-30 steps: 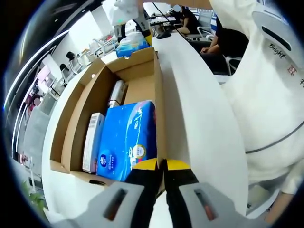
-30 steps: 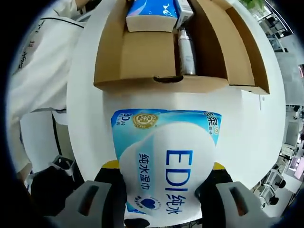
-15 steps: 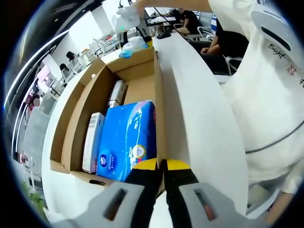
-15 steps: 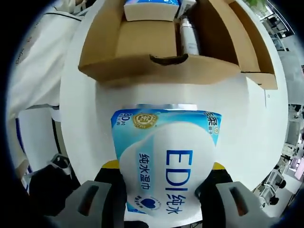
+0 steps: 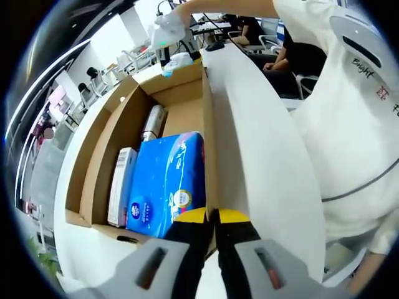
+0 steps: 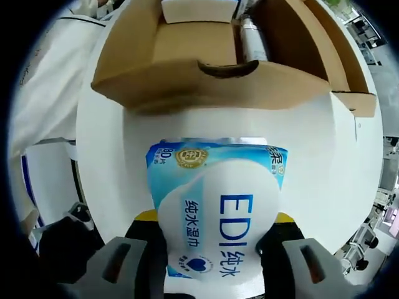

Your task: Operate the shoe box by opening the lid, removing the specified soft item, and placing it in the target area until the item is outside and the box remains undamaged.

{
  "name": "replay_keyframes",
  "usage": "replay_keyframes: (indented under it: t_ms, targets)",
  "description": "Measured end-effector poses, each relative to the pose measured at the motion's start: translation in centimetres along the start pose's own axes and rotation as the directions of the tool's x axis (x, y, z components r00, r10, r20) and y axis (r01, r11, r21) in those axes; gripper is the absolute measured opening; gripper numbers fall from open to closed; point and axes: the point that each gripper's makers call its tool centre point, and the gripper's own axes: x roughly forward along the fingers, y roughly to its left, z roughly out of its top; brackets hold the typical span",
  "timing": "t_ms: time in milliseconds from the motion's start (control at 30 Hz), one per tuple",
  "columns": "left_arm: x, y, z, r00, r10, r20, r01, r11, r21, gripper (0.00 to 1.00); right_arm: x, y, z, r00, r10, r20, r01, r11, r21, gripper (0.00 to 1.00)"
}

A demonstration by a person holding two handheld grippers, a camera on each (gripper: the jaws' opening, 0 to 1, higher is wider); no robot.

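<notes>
1. With the wet-wipe pack (image 6: 218, 212) already clear of the shoe box (image 6: 212, 81), the placing step is judged to be in hand.
2. The pack is pinched between the jaws of the right gripper (image 6: 215, 249) and is held above the white table (image 6: 112, 156), just outside the box's end wall.
3. The side wall of the box is clamped by the left gripper (image 5: 212, 218), jaws pressed together on the cardboard.
4. A blue tissue pack (image 5: 165, 180) is seen lying inside.
5. Next, a lowering onto bare table and a release are called for.
</notes>
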Motion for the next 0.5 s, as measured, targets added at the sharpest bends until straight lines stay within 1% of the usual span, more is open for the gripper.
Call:
replay_keyframes:
  t_ms: [100, 200, 267, 500]
  targets:
    - [0.0, 0.01, 0.0, 1.0, 0.002, 0.0, -0.002, 1.0, 0.0, 0.03, 0.36, 0.27, 0.11, 1.0, 0.013, 0.003, -0.013, 1.0, 0.013, 0.58]
    - [-0.01, 0.02, -0.01, 1.0, 0.003, 0.0, -0.003, 1.0, 0.0, 0.03, 0.84, 0.05, 0.07, 1.0, 0.01, 0.005, -0.01, 1.0, 0.015, 0.58]
    - [0.0, 0.02, -0.03, 1.0, 0.002, -0.001, -0.002, 1.0, -0.001, 0.03, 0.72, 0.28, 0.12, 1.0, 0.018, 0.01, -0.018, 1.0, 0.024, 0.58]
    - [-0.01, 0.03, -0.06, 1.0, -0.001, 0.0, 0.001, 1.0, -0.002, 0.03, 0.83, 0.52, 0.12, 1.0, 0.029, 0.01, -0.029, 0.999, 0.013, 0.58]
